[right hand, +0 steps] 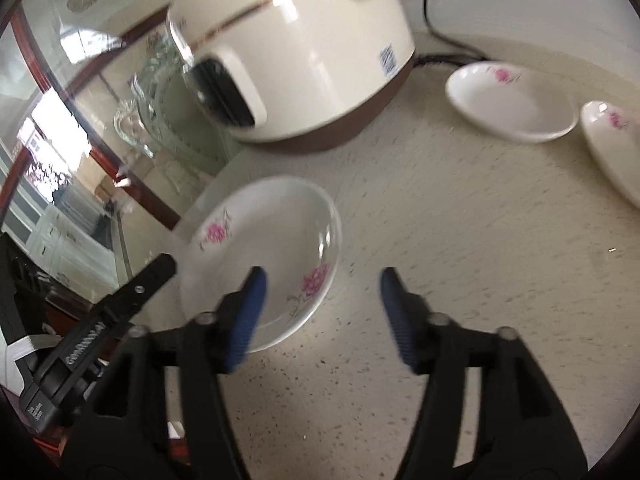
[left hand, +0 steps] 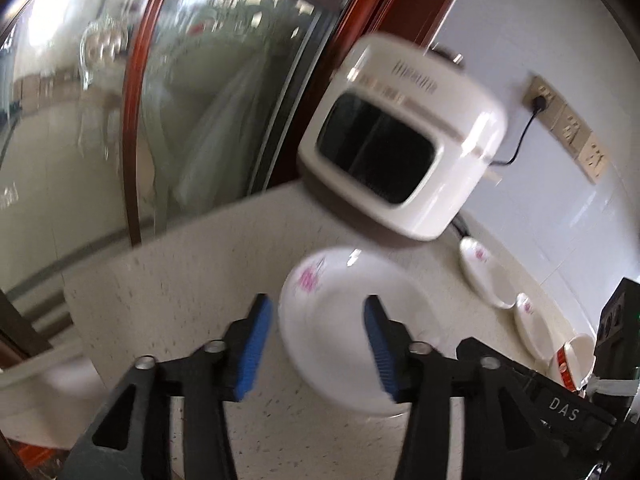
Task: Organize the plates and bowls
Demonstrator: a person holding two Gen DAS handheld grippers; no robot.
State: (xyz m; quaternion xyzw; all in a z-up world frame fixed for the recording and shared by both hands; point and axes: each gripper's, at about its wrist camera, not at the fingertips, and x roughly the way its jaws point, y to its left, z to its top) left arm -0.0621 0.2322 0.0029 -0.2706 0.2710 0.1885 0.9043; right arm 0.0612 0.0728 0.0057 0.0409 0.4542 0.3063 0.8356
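A white plate with pink flowers (left hand: 340,332) lies on the speckled counter (left hand: 168,304); it also shows in the right wrist view (right hand: 264,248). My left gripper (left hand: 318,344) is open, its jaws on either side of the plate's near part, its right blue pad (left hand: 380,352) over the plate. My right gripper (right hand: 320,316) is open and empty, just right of the same plate, with its left pad (right hand: 248,312) over the rim. Two more flowered plates (right hand: 508,100) (right hand: 616,144) lie at the far right.
A cream rice cooker (left hand: 400,140) (right hand: 296,52) stands behind the plates, plugged into a wall socket (left hand: 540,96). A glass door with a red-brown frame (left hand: 136,120) borders the counter's left edge. A red-banded bowl (left hand: 568,360) sits at the right.
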